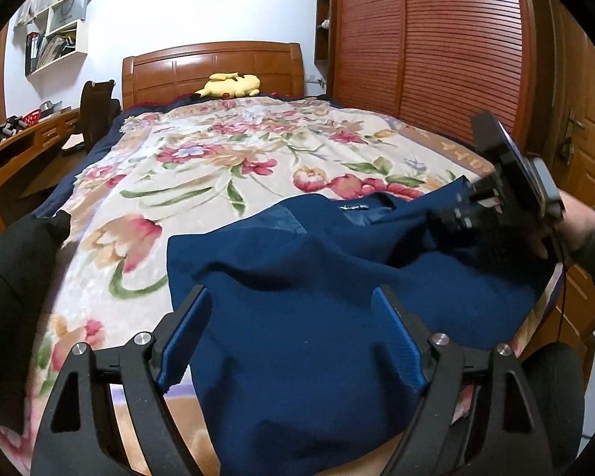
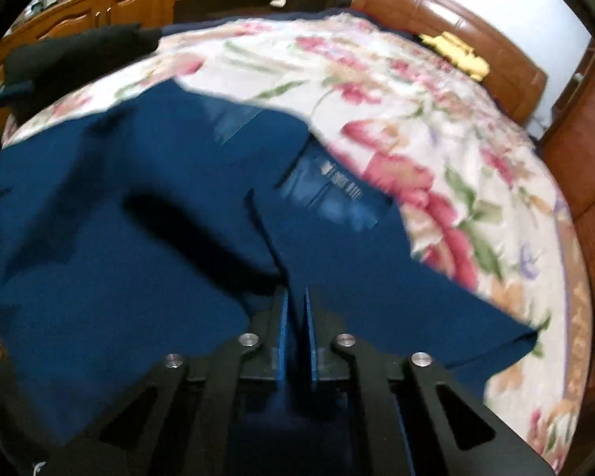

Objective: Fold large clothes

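A large navy blue garment [image 1: 297, 285] lies partly bunched on the floral bedspread [image 1: 202, 166] at the bed's near end. My left gripper [image 1: 293, 309] is open, its blue pads either side of the cloth below it, holding nothing. My right gripper [image 2: 296, 297] is shut on a fold of the navy garment [image 2: 139, 206] and lifts it off the bed. It also shows in the left wrist view [image 1: 460, 208], at the garment's right side near the collar label [image 1: 353, 208]. The right view is motion-blurred.
A black garment [image 1: 16, 277] lies at the bed's left edge. A yellow plush toy [image 1: 230, 85] sits by the wooden headboard [image 1: 214, 67]. A slatted wooden wardrobe [image 1: 428, 39] stands right of the bed, a desk [image 1: 23, 139] and chair to the left.
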Demonstrator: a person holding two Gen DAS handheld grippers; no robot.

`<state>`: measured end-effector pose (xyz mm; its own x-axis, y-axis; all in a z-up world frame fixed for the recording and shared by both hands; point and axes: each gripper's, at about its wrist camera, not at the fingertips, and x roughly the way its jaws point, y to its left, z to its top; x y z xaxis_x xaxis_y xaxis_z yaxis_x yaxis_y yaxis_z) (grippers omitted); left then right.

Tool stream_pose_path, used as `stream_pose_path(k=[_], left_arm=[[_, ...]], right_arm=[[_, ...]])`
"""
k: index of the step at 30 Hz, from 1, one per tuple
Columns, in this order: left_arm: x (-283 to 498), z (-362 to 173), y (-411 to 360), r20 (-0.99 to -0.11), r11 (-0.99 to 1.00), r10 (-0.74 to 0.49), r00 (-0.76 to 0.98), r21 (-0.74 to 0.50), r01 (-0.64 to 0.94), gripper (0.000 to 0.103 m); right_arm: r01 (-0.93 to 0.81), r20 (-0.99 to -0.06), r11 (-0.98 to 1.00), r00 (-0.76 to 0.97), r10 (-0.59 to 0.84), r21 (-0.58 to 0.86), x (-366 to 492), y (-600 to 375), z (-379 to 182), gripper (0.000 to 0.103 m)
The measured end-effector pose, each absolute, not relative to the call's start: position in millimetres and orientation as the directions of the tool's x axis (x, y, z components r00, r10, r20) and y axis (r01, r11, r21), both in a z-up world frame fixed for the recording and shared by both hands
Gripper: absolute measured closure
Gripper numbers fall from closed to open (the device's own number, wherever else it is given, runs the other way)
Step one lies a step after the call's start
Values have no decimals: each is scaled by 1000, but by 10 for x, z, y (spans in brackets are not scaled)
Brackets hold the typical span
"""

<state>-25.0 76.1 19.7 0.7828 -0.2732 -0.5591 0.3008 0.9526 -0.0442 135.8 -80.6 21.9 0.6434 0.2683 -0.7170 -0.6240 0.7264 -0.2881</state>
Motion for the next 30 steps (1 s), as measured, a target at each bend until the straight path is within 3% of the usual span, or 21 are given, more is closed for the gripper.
stream_pose_path(k=[5,8,9,11,13,19,30], left_arm=[[-186,232,749,-563,954,-261,784,-26,298,20],[-121,245,767,-564,956,-254,785,-22,294,20],[-101,238,777,-567,956,-252,784,-22,291,20],[-33,222,796,-577,958,-245,779,-22,286,20],[72,199,833,-589,961,-231,774,-17,274,20],[450,157,1009,-621,969,-213,754,-36,244,20],[1285,-212,1221,-742,979,-159,651,-32,203,20]], right_arm=[[-520,-625,783,748,223,-342,1752,-615,431,96],[-483,-582,824,775,246,-295,1974,-500,517,92],[-464,-571,833,787,234,-300,2000,-469,525,86],[-434,-548,844,809,212,-315,2019,-456,513,56],[-453,-577,843,785,224,-289,2060,-504,466,40],[-362,-582,901,796,165,-240,2076,-1208,446,39],[-282,-753,958,643,143,-59,2614,-1829,-86,39]])
